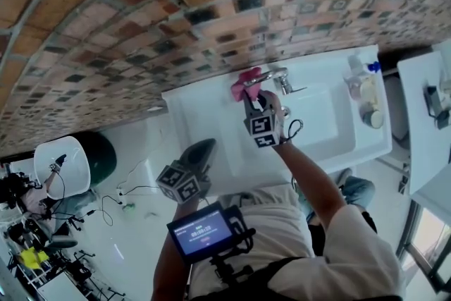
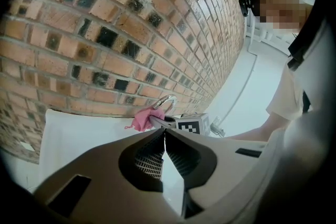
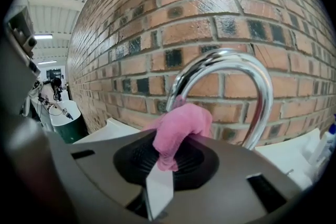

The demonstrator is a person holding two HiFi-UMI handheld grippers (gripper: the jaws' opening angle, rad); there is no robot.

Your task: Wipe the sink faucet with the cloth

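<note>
A chrome arched faucet (image 3: 247,71) rises from the white sink (image 1: 331,144) against the brick wall. My right gripper (image 3: 167,150) is shut on a pink cloth (image 3: 178,128), and the cloth's bunched end lies against the left leg of the faucet's arch. From the head view the pink cloth (image 1: 246,81) shows beside the faucet (image 1: 271,77), with the right gripper (image 1: 255,101) just below it. My left gripper (image 1: 204,150) hangs back over the sink's left counter, shut with nothing in it. In the left gripper view its jaws (image 2: 164,132) meet, and the cloth (image 2: 144,119) and faucet (image 2: 167,102) lie beyond.
Bottles (image 1: 363,77) and a small jar (image 1: 373,118) stand on the sink's right ledge. A brick wall (image 1: 141,25) backs the sink. A dark green bin (image 1: 106,155) and cables (image 1: 127,197) lie on the floor at the left. A white cabinet (image 1: 430,116) stands at the right.
</note>
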